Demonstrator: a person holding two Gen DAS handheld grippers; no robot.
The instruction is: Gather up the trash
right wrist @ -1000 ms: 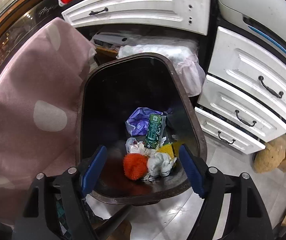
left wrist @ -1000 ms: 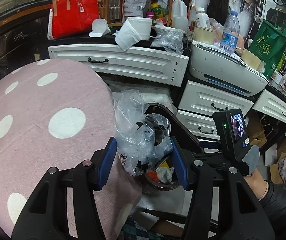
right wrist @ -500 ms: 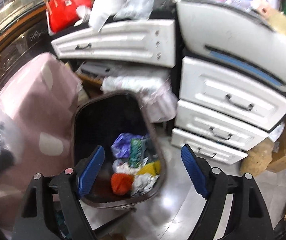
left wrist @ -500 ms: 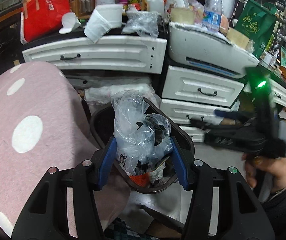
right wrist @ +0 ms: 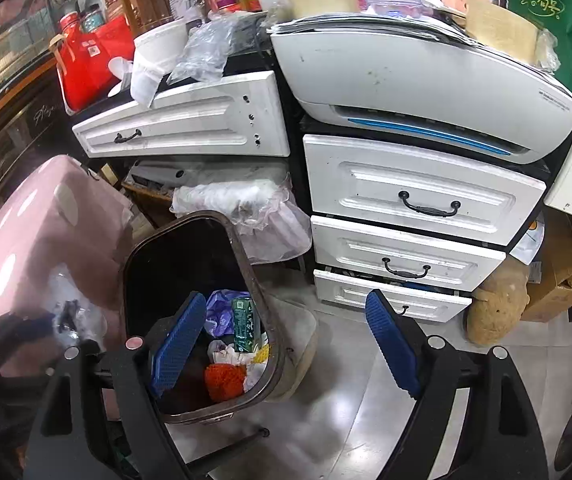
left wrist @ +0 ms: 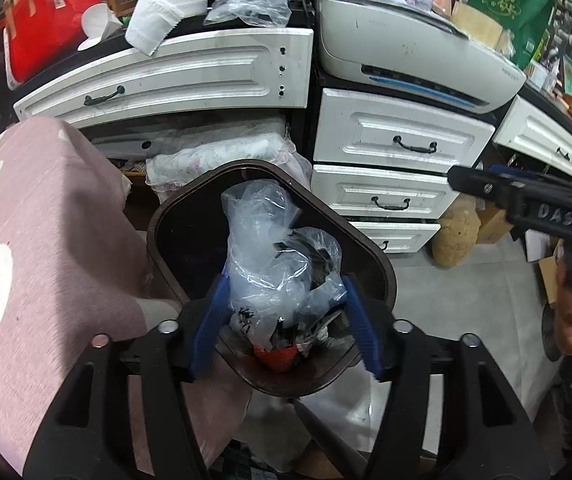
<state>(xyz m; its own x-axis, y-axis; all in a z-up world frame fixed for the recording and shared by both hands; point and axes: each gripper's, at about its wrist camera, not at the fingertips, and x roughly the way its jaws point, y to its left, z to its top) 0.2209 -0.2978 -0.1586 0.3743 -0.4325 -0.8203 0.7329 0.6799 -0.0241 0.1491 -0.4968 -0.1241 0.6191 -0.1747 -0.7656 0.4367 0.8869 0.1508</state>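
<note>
A clear plastic bag of dark scraps (left wrist: 281,268) stands between the blue pads of my left gripper (left wrist: 286,320), right over the mouth of the dark brown bin (left wrist: 382,264). The jaws are opening and the pads barely graze the bag's sides. My right gripper (right wrist: 286,344) hangs open and empty above the bin's right rim (right wrist: 245,264) and the floor. Inside the bin lie an orange ball (right wrist: 223,380), a green carton (right wrist: 243,324), a purple wrapper (right wrist: 219,312) and crumpled paper. The right wrist view shows the left gripper only as a blur at the left edge.
A pink polka-dot cover (left wrist: 25,260) bulges left of the bin. White drawers (right wrist: 418,200) and a printer (right wrist: 426,80) stand behind it, under a cluttered shelf. A bagged bundle (right wrist: 245,200) lies behind the bin. A brown sack (right wrist: 498,308) and cardboard boxes (right wrist: 558,276) sit at right.
My left gripper has come down over the bin with the bag, and its jaws have spread wider. My right gripper has risen and drawn back to the bin's right side.
</note>
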